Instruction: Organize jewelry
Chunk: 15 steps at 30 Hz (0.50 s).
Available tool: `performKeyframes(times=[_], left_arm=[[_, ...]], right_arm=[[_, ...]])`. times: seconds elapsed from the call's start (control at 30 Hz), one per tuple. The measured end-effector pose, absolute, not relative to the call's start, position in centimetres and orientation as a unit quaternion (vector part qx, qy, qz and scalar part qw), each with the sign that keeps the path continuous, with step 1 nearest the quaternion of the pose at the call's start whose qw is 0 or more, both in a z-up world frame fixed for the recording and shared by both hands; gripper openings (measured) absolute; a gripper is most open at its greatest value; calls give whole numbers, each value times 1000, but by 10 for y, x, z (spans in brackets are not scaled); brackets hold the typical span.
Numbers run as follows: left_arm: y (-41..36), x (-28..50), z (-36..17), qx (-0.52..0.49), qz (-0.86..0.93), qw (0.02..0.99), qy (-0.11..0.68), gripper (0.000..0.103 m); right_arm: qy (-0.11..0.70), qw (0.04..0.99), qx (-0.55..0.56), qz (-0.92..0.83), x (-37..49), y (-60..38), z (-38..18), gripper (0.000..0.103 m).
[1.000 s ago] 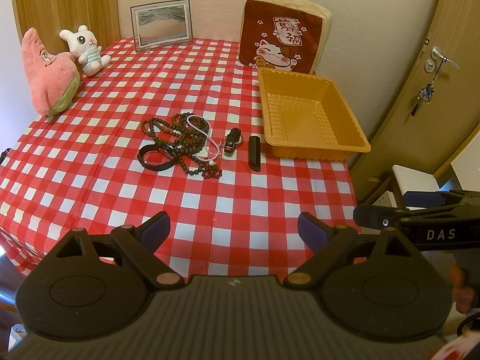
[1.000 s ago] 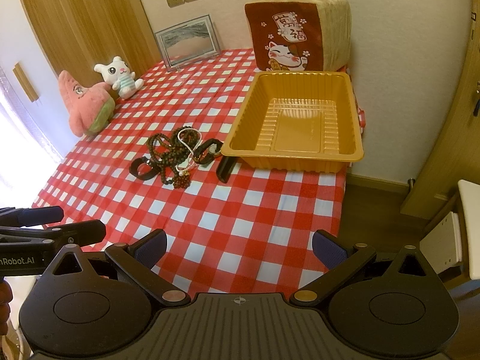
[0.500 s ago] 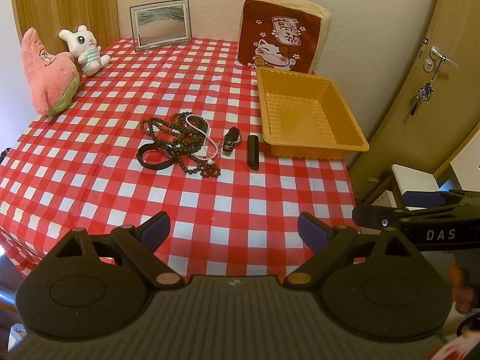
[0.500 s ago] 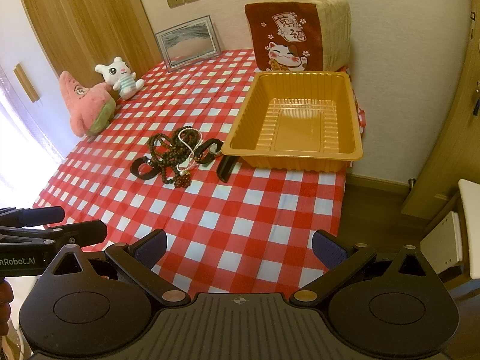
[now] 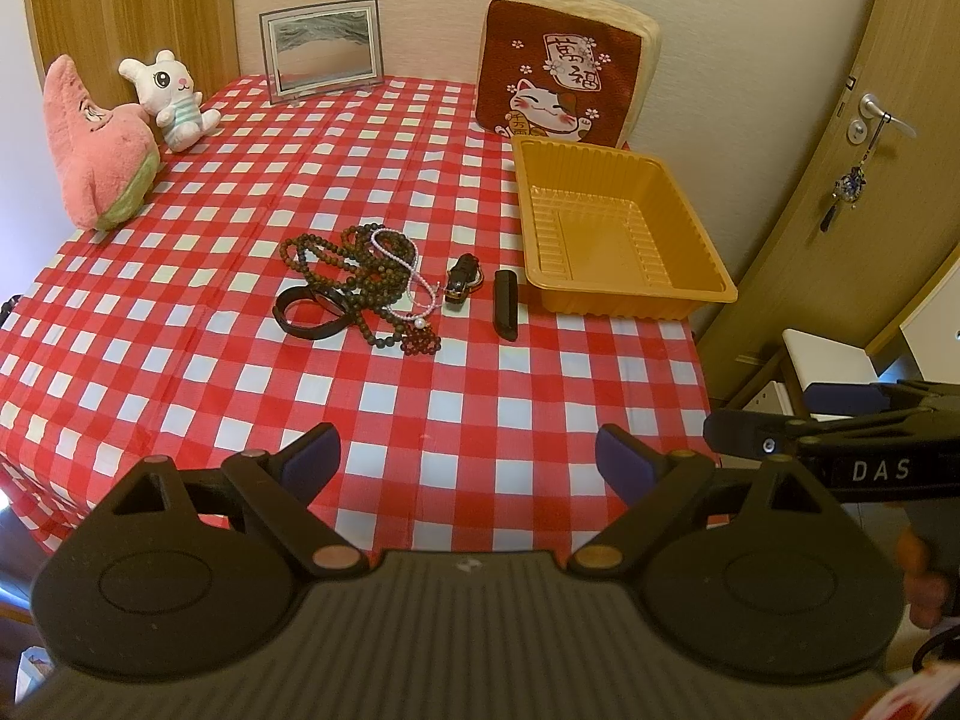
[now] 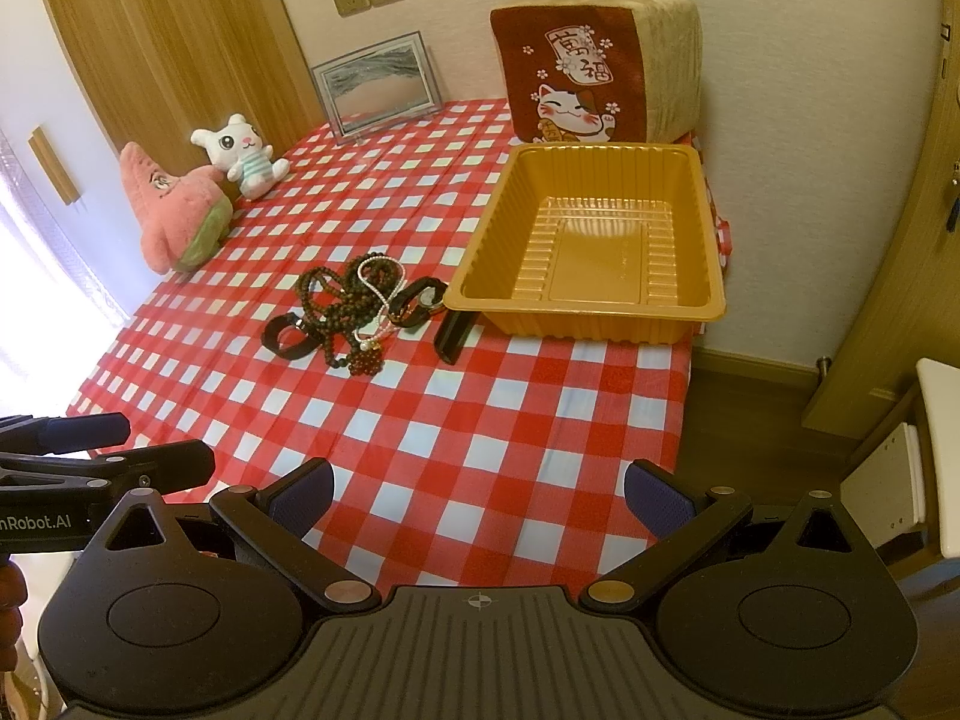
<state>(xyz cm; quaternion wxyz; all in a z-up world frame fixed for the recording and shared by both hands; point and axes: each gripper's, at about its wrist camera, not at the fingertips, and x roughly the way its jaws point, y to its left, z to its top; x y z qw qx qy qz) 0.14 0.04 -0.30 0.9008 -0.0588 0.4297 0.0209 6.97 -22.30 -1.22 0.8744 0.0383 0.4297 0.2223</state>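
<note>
2 plush toys (image 5: 102, 144), 1 tray (image 5: 624, 300)

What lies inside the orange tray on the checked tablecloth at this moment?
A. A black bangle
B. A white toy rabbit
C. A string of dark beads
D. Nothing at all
D: the orange tray shows only its bare ribbed floor, while the dark beads and the black bangle lie on the tablecloth to its left, and the toy rabbit sits far back.
</note>
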Motion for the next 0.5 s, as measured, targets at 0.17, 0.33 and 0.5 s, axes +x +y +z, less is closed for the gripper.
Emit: performKeyframes(times=[0.17, 0.33, 0.5], left_arm=[[-1, 10, 8, -61, 21, 900, 432, 91], [1, 16, 6, -63, 19, 900, 430, 91], [5, 25, -3, -52, 23, 904, 423, 91]], right_arm=[[433, 872, 43, 224, 75, -222, -12, 103], [425, 877, 50, 219, 73, -230, -13, 103], [405, 890, 62, 201, 87, -242, -22, 103]])
